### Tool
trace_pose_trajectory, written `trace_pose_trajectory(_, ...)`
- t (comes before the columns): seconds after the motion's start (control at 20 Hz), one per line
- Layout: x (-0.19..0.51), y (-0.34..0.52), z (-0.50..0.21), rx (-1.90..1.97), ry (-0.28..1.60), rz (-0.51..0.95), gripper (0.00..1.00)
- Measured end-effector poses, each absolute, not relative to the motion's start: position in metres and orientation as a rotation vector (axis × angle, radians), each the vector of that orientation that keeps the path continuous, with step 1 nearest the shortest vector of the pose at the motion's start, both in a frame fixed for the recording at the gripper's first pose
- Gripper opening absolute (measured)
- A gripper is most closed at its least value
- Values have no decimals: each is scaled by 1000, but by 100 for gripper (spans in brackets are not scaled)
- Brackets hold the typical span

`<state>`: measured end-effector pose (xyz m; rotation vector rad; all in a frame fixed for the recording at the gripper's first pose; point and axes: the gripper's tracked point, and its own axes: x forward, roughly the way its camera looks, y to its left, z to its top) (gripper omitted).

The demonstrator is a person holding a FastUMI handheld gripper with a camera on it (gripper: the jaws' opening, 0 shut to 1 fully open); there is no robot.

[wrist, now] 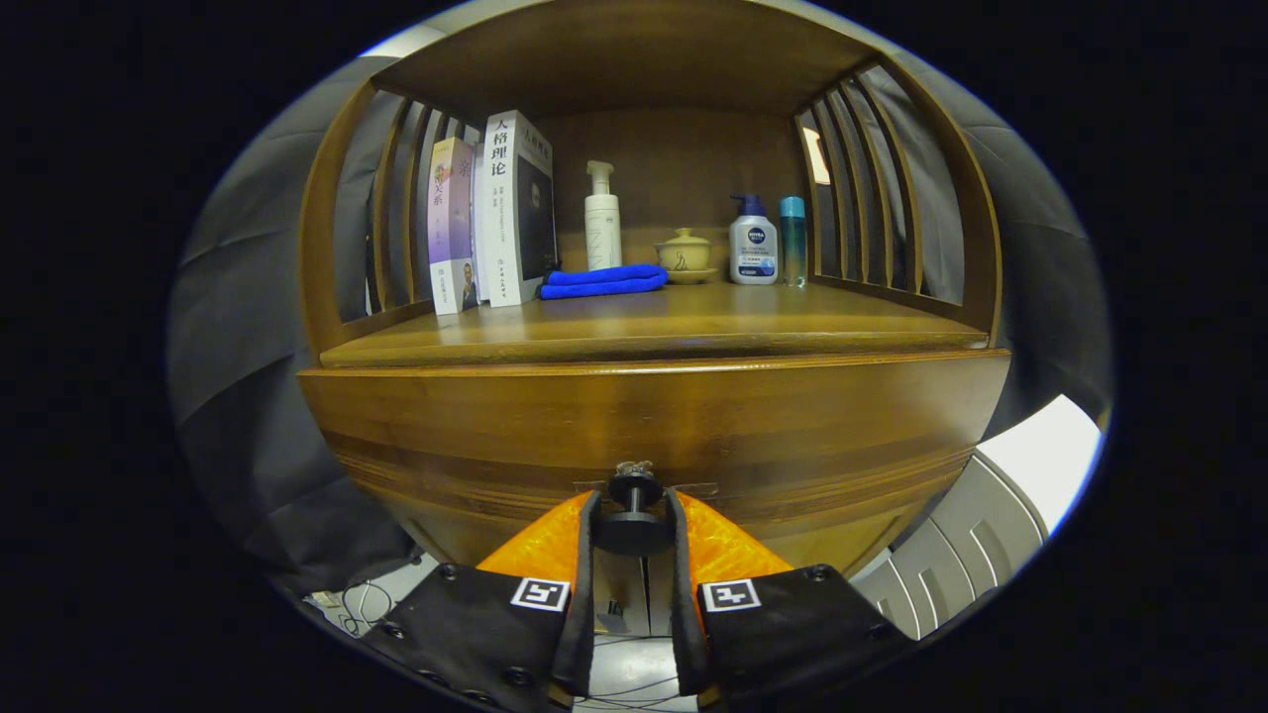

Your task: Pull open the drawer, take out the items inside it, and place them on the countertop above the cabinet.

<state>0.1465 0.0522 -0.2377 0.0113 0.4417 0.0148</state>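
On the brown wooden countertop (654,332), two upright books (490,213), one folded blue cloth (602,281), three bottles and one lidded cup (684,253) are standing. The gripper (634,515) is reaching level, its fingers seemingly pinching the dark round knob (634,505) of the brown wooden drawer (654,426); its contents are hidden.

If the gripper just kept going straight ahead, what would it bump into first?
Probably the drawer front. The gripper has its fingers either side of the dark knob, seemingly touching it, with the wooden panel right behind.
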Motion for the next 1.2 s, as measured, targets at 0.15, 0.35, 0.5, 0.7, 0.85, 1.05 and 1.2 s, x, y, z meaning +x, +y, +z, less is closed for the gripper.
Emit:
trace_pose_trajectory(0.15, 132, 51, -237, 14, 437, 18, 35)
trace_pose_trajectory(0.35, 115, 51, -235, 13, 436, 27, 35)
trace_pose_trajectory(0.5, 104, 51, -233, 11, 434, 30, 35)
trace_pose_trajectory(0.7, 90, 52, -232, 11, 433, 37, 35)
trace_pose_trajectory(0.85, 80, 52, -231, 15, 426, 43, 35)
trace_pose_trajectory(1.05, 66, 52, -230, 5, 419, 49, 35)
trace_pose_trajectory(1.2, 57, 52, -231, 1, 420, 54, 35)
